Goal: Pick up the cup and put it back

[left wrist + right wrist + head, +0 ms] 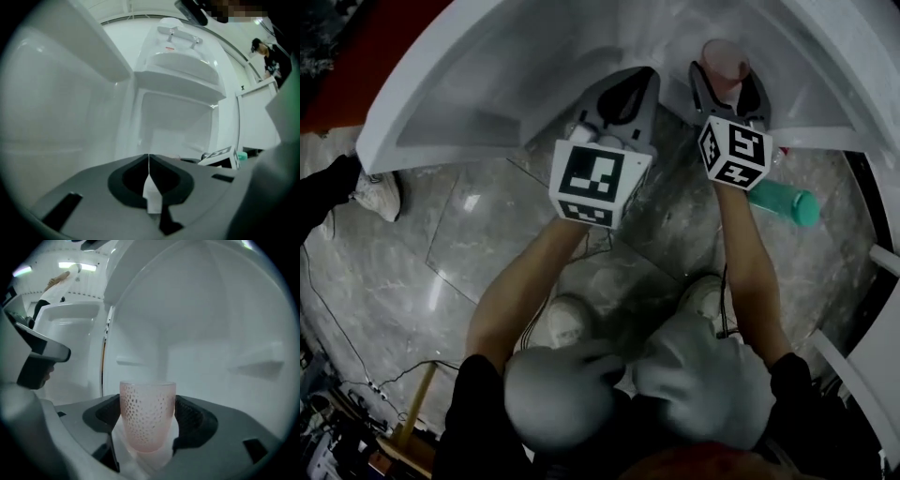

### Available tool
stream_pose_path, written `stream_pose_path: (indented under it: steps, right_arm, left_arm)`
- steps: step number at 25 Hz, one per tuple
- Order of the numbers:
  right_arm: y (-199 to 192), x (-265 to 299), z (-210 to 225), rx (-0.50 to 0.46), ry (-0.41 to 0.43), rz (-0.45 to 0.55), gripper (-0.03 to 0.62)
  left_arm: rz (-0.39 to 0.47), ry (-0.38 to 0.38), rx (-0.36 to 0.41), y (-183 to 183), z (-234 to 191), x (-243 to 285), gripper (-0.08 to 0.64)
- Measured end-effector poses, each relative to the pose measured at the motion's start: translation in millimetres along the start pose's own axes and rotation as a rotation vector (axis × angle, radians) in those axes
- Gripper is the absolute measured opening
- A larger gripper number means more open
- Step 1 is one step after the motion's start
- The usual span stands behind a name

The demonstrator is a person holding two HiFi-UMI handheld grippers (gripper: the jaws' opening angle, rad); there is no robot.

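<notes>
A pink translucent cup (725,61) with a dotted pattern stands upright on the white curved shelf (487,103). My right gripper (728,82) is around it. In the right gripper view the cup (147,413) fills the gap, and my right gripper (147,423) presses its dark pads (190,420) against both sides. The cup's base sits on or just above the glossy white surface; I cannot tell which. My left gripper (628,84) hovers at the shelf's edge to the cup's left. Seen in its own view, my left gripper (149,161) is shut with nothing in it.
A teal bottle (783,203) lies on the marble floor to the right of my right arm. Another person's shoe (380,195) and cables (356,366) are at the left. A white basin with a tap (180,40) stands ahead, with a person (274,58) at the far right.
</notes>
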State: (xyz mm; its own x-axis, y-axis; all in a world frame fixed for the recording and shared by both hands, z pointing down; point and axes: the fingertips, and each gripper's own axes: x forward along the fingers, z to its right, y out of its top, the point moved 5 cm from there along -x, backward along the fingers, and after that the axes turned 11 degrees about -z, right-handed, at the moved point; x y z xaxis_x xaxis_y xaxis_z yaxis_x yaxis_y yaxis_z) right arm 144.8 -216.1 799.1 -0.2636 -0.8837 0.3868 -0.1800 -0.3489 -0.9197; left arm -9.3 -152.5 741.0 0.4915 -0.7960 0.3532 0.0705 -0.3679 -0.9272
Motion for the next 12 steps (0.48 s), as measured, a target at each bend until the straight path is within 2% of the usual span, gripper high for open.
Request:
stream_pose_path:
  steps: [2, 7, 10, 12]
  right_arm:
    - [-0.3, 5.3, 3.7, 0.016, -0.013, -0.003, 0.365]
    - [-0.3, 8.2, 4.2, 0.000, -0.044, -0.020, 0.365]
    - [-6.3, 5.2, -0.1, 0.017, -0.021, -0.076, 0.365]
    - [-9.1, 2.0, 2.3, 0.044, -0.020, -0.112, 0.365]
  left_arm:
    - [0.017, 0.006, 0.053, 8.7, 1.7, -7.0, 0.014]
    - [0.013, 0.000, 0.047, 11.9, 3.1, -18.5, 0.014]
    - [0.008, 0.002, 0.092, 9.9, 8.3, -20.2, 0.014]
    - [0.011, -0.014, 0.091, 10.3, 13.7, -18.6, 0.014]
